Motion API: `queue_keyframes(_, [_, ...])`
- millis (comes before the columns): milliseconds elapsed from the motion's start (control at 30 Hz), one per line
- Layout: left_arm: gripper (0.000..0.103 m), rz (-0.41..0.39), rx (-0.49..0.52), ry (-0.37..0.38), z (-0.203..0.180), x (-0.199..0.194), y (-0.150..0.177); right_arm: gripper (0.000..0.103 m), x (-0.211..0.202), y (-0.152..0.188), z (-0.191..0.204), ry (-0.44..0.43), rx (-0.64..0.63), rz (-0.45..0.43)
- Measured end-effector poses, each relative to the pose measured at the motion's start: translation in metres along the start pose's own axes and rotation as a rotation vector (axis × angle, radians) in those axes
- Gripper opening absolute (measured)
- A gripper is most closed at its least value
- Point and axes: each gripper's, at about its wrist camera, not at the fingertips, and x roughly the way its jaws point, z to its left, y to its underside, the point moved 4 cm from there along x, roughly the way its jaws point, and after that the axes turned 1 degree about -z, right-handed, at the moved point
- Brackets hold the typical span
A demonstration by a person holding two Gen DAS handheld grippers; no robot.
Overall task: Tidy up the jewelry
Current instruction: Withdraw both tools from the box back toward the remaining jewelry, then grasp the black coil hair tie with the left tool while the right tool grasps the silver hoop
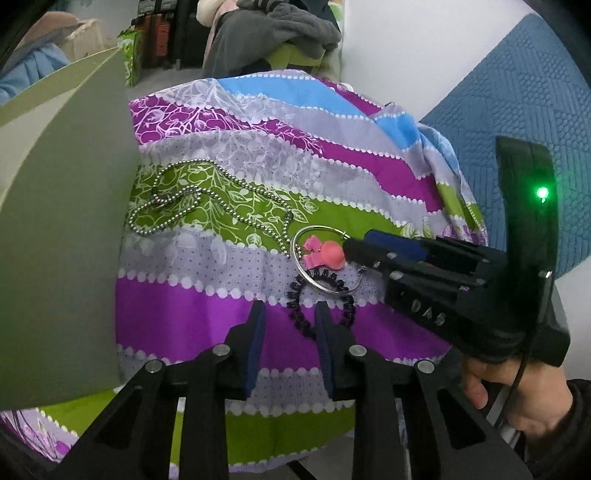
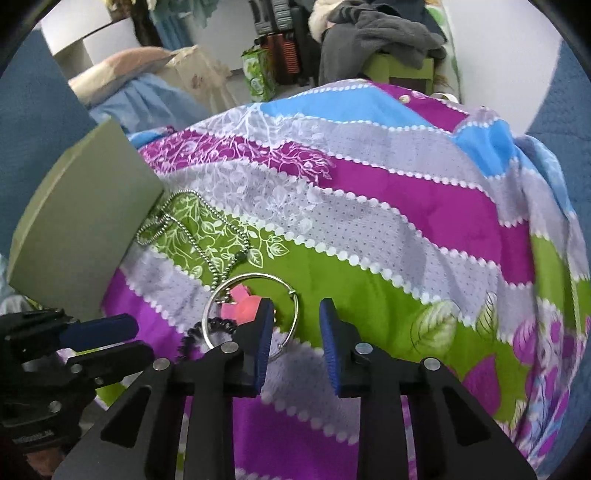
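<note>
On the striped cloth (image 1: 229,266) lie a silver ball-chain necklace (image 1: 207,199), a silver hoop (image 1: 314,258), a pink clip (image 1: 325,254) inside the hoop, and a dark beaded bracelet (image 1: 321,299). My left gripper (image 1: 291,310) is open and empty, just in front of the bracelet. My right gripper (image 1: 354,245) comes in from the right with its tips at the pink clip. In the right wrist view the right gripper (image 2: 297,306) is open over the hoop (image 2: 255,310), its left finger beside the pink clip (image 2: 240,304). The necklace (image 2: 199,229) lies behind.
A grey-green box (image 1: 62,229) stands at the left edge of the cloth, also in the right wrist view (image 2: 85,229). A blue quilted surface (image 1: 517,110) is at the right. Clothes and boxes (image 1: 273,33) sit behind the table.
</note>
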Motion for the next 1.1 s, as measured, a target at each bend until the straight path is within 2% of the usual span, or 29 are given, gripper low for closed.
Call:
queue_keyframes(167, [0.025,0.002,0.023,-0.012,-0.005,0.006,-0.003,0.015,0.000,0.003,0.005,0.031,-0.070,-0.019])
queue_keyframes(200, [0.025,0.004,0.036,-0.022,-0.006,0.009,-0.003,0.012,0.003,0.004,0.005,0.033,-0.079,0.007])
queue_keyframes(333, [0.025,0.027,0.042,-0.025,-0.007,0.017,0.000,0.007,0.005,0.008,0.011,0.047,-0.118,0.019])
queue_keyframes(467, [0.025,0.032,0.051,-0.033,-0.006,0.020,0.002,0.003,0.003,0.005,0.005,0.046,-0.077,0.012])
queue_keyframes(567, [0.025,0.025,0.058,-0.035,-0.007,0.019,0.002,0.002,-0.006,-0.001,-0.004,0.025,-0.017,-0.032])
queue_keyframes(633, [0.018,0.029,0.062,-0.035,-0.007,0.021,0.002,0.002,-0.009,-0.003,-0.009,0.016,0.009,-0.044])
queue_keyframes(800, [0.017,0.032,0.096,-0.019,-0.015,0.026,-0.003,0.002,-0.020,-0.008,-0.018,-0.039,0.073,-0.092])
queue_keyframes(933, [0.016,0.033,0.120,-0.049,-0.019,0.031,-0.005,0.002,-0.023,-0.011,-0.022,-0.064,0.110,-0.112])
queue_keyframes(967, [0.015,0.035,0.122,-0.048,-0.020,0.032,-0.005,0.003,-0.024,-0.010,-0.022,-0.067,0.114,-0.115])
queue_keyframes(1000, [0.007,0.041,0.137,-0.064,-0.021,0.034,-0.005,0.003,-0.025,-0.010,-0.022,-0.073,0.116,-0.119])
queue_keyframes(1100, [0.007,0.049,0.173,-0.100,-0.025,0.035,-0.006,0.003,-0.030,-0.013,-0.019,-0.075,0.104,-0.136])
